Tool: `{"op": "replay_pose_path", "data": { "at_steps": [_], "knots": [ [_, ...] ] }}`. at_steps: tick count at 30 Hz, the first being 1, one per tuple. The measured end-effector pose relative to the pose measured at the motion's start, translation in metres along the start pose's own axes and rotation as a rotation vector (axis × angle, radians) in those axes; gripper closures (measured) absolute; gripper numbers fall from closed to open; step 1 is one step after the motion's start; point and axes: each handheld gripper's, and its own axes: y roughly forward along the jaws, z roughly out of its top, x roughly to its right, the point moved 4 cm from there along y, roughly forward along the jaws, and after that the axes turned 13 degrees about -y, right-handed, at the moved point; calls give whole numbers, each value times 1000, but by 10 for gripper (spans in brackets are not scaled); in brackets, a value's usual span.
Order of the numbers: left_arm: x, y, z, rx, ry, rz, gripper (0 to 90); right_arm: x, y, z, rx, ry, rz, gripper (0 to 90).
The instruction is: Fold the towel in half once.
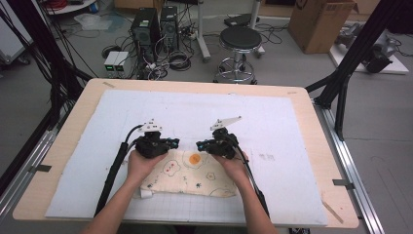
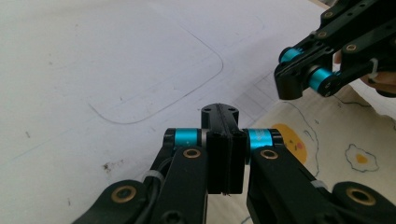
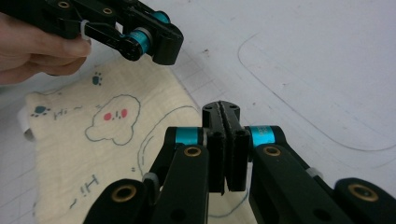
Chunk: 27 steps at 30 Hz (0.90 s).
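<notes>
Where cream waffle-textured cloth (image 1: 187,173) lies flat, left hand-held gripper (image 2: 224,116) closed empty, right hand-held gripper (image 3: 222,112) likewise closed.

Mat (image 1: 146,105) beyond the cloth (image 1: 187,178) lies bare to the far edge, so room fwd, left & right. Left gripper (image 1: 174,143) & right gripper (image 1: 198,145) face each other tip to tip over the cloth's far edge, small gap between. Cables (image 1: 111,173) trail back beside the forearms.
</notes>
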Motion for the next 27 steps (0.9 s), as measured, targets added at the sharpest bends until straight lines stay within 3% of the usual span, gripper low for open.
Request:
{"op": "replay_pose_path", "data": {
  "at_steps": [5, 8, 13, 15, 22, 27],
  "knots": [
    [-3, 8, -6, -49, -9, 24, 895, 0, 11, -1, -23, 12, 11, 895],
    [2, 8, -8, -64, 25, 19, 896, -6, 15, 1, -34, -11, 22, 895],
    [5, 11, -11, -89, 29, 7, 896, -13, 19, 2, -46, -15, 41, 895],
    [3, 14, -13, -112, 43, 22, 895, -14, 21, 1, -64, -21, 43, 895],
    [-2, 20, -18, -156, 36, 59, 896, -13, 30, -8, -151, -30, 30, 895],
    [-7, 15, -18, -171, 60, 79, 896, -11, 27, -10, -156, -28, 27, 895]
  ]
}}
